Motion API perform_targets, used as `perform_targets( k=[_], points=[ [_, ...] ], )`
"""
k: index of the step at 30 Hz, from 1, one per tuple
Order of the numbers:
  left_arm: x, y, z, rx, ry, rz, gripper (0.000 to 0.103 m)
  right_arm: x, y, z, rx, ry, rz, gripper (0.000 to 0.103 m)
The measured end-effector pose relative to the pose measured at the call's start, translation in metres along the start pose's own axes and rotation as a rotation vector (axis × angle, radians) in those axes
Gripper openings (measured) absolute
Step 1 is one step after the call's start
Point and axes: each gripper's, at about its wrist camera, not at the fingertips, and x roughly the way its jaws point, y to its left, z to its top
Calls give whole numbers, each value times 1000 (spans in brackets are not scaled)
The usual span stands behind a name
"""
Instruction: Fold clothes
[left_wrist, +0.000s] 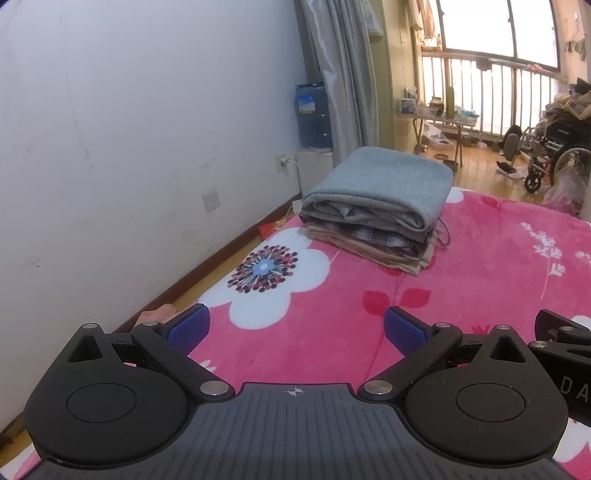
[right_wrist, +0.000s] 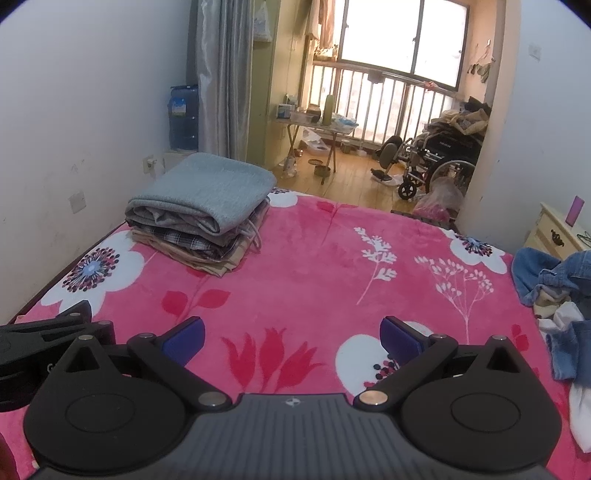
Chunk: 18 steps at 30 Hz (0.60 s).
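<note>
A stack of folded clothes (left_wrist: 376, 206) with a grey-blue piece on top sits at the far left corner of the pink flowered bedspread (left_wrist: 461, 280); the same stack (right_wrist: 203, 214) shows in the right wrist view. A heap of unfolded denim and white clothes (right_wrist: 557, 295) lies at the bed's right edge. My left gripper (left_wrist: 297, 328) hovers open over the near bedspread with nothing between its blue pads. My right gripper (right_wrist: 291, 338) is open and empty too, beside the left one, whose black body (right_wrist: 44, 332) shows at the left.
A white wall (left_wrist: 110, 147) runs along the bed's left side. Past the bed's far end stand a blue water bottle (left_wrist: 312, 114), a grey curtain, a folding table (right_wrist: 317, 122) and a wheelchair (right_wrist: 436, 158). A cream nightstand (right_wrist: 554, 232) stands at the right.
</note>
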Motion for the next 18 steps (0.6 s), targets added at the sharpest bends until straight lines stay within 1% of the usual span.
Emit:
perform_targets(
  k=[18],
  points=[
    [3, 3, -3, 1, 10, 11, 101, 0, 5, -3, 1, 5, 10, 103]
  ],
)
